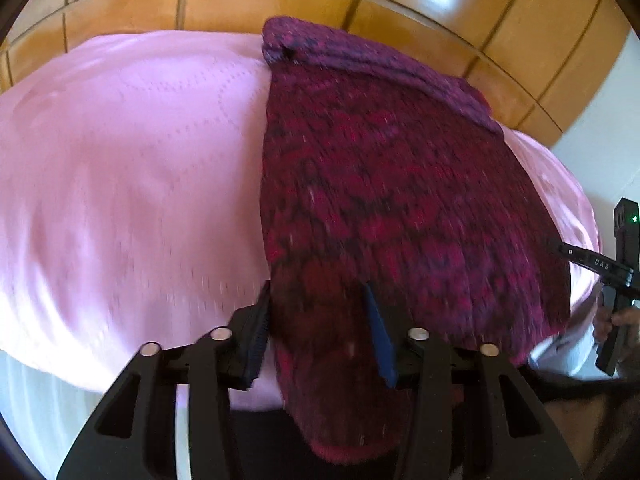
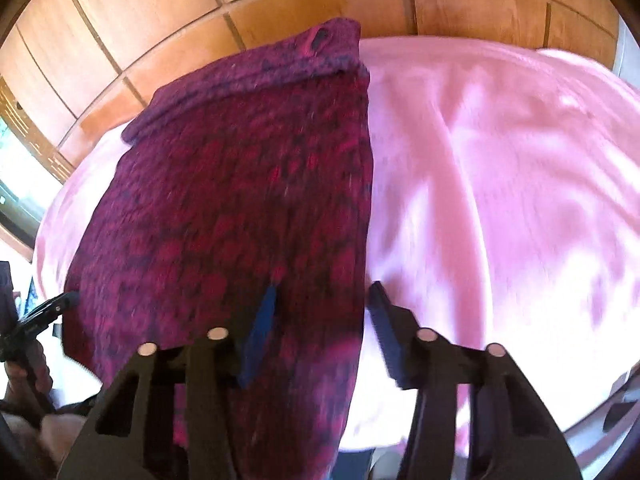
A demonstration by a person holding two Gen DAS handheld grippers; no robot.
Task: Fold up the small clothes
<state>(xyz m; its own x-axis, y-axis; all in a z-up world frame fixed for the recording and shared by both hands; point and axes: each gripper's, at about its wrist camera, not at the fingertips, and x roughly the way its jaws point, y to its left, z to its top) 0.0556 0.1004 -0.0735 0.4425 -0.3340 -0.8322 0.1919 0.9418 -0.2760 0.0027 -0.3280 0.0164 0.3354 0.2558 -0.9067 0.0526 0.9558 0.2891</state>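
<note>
A magenta-and-maroon knitted garment [image 1: 392, 184] is spread lengthwise over a pink bedspread [image 1: 128, 168], filling the centre and right of the left wrist view and the centre-left of the right wrist view; its ribbed band lies at the far end, towards the top of both frames, near the wooden panelled wall [image 1: 224, 4]. The near hem is draped towards the cameras and passes between the fingers of both tools.

In the left wrist view the left gripper [image 1: 320, 328] is set astride the near left corner of the knit, one finger outside the edge and the other pressed into the fabric. The gap is moderate, and cloth appears to be held in it, though a firm pinch cannot be confirmed through the blur.

The right gripper [image 2: 324, 324] is placed likewise at the opposite near corner: its fingers are parted about as far, with the garment's edge running between them (again, a true clamp cannot be told). Its body is also glimpsed at the right edge of the left view.

Both corners seem to be taken together so that the near hem can be carried evenly towards the far band, judged as the first fold.
</note>
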